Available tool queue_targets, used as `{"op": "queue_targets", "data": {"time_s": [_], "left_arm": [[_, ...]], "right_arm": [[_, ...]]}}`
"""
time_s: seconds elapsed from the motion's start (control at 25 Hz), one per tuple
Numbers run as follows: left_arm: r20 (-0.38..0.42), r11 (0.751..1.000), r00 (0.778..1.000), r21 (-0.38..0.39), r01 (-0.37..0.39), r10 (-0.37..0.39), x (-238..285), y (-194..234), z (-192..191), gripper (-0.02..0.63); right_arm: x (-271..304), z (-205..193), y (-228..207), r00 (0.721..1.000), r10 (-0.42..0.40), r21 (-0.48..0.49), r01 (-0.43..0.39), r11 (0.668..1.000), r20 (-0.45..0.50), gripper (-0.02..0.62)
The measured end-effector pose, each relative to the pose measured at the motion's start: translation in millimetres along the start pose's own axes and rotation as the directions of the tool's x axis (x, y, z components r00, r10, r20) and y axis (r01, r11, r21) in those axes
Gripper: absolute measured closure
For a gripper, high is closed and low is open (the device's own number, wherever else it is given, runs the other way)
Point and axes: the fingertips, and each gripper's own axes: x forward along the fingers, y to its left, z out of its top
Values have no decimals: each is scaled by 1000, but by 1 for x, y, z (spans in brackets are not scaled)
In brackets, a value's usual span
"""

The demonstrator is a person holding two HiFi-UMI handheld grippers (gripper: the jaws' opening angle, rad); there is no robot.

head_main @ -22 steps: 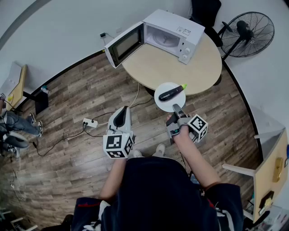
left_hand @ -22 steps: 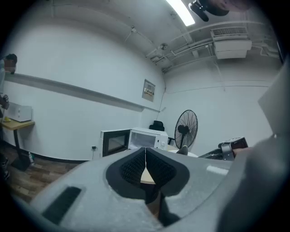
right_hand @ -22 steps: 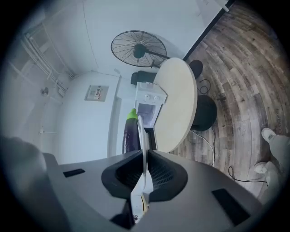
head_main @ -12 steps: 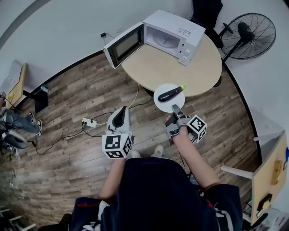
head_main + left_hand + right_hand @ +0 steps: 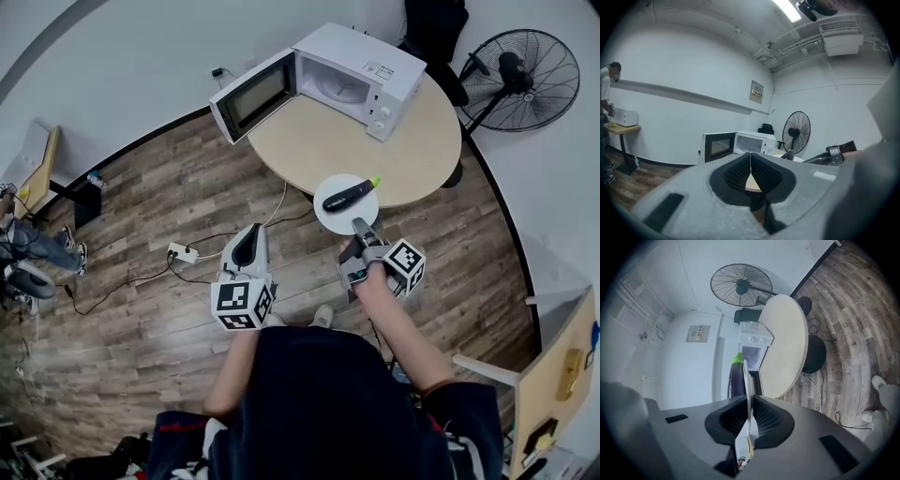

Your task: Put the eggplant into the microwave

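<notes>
A dark purple eggplant [image 5: 350,195] with a green stem lies on a white plate [image 5: 330,208]. My right gripper [image 5: 359,228] is shut on the plate's near rim and holds it level over the round table's near edge. In the right gripper view the plate [image 5: 746,380] stands edge-on between the pads, with the eggplant [image 5: 736,378] on its left side. The white microwave [image 5: 352,70] sits at the table's far side, its door [image 5: 251,94] swung open to the left. My left gripper [image 5: 251,246] hangs over the floor left of the plate, shut and empty [image 5: 750,171].
The round beige table [image 5: 356,150] has bare top between the plate and the microwave. A black standing fan [image 5: 516,75] is at the right. A power strip [image 5: 180,253] with cables lies on the wood floor. A person [image 5: 19,253] stands at far left.
The plate with the eggplant and my right gripper have crept slightly up and left toward the table. The left gripper has barely shifted.
</notes>
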Motion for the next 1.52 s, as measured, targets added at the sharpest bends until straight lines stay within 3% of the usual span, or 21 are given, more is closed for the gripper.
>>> {"op": "queue_targets", "data": {"time_s": [0.36,0.76,1.52], "left_arm": [[-28,999,999,-3,-43,43,5,-21,-15,586],[-32,999,999,10,-32,32,28,-6,-16,588],[-58,995,993,7,99,-98,163,118,28,588]], "right_arm": [[4,15,-10,998,-8,7,8,1000,-59,569],[30,8,-11,996,-24,6,24,1000,-83,569],[189,2,42,999,-27,11,27,1000,32,569]]}}
